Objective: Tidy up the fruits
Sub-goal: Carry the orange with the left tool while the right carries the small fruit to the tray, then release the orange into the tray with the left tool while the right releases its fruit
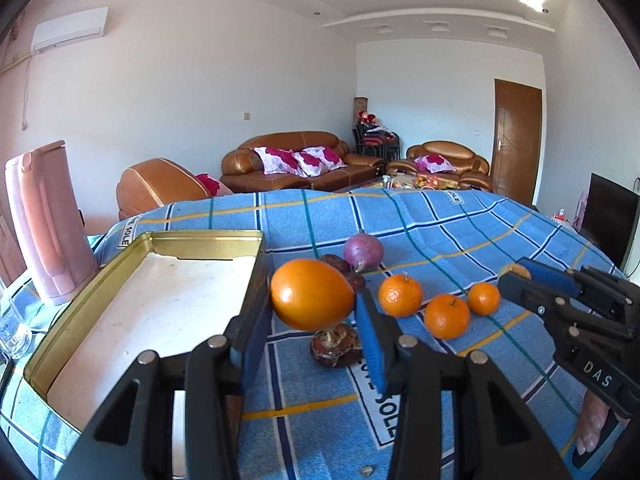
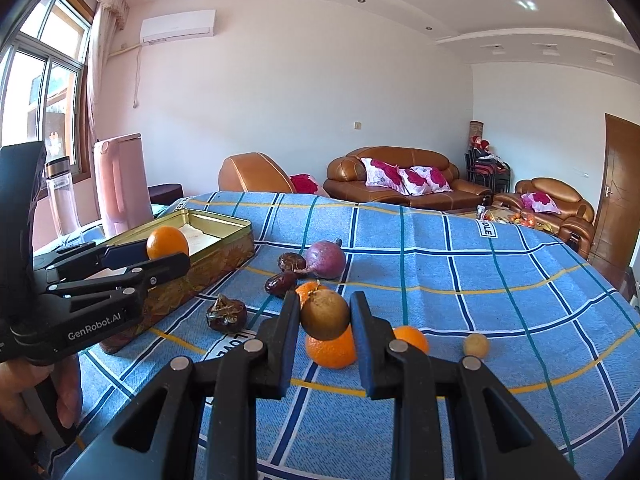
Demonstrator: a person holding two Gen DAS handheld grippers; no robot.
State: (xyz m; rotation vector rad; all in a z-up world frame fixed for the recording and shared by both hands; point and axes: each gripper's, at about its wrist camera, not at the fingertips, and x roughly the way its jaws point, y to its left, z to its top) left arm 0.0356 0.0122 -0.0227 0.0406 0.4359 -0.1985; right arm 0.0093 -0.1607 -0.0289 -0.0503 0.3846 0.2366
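Note:
My left gripper (image 1: 314, 320) is shut on a large orange fruit (image 1: 312, 294) and holds it above the blue checked cloth, just right of the gold tin tray (image 1: 200, 242). In the right wrist view this gripper (image 2: 160, 254) holds the orange fruit (image 2: 167, 242) at the gold tin's (image 2: 224, 220) near rim. My right gripper (image 2: 325, 322) is shut on a small brown round fruit (image 2: 325, 314), lifted over a tangerine (image 2: 332, 350). Three tangerines (image 1: 400, 295) lie on the cloth, with a purple fruit (image 1: 363, 251) and dark dried fruits (image 1: 336, 346).
A pink kettle (image 1: 48, 220) and a glass (image 1: 14, 328) stand left of the tin. A clear bottle (image 2: 60, 196) stands by the window. A small tan fruit (image 2: 476, 346) lies at the right on the cloth. Brown sofas stand beyond the table.

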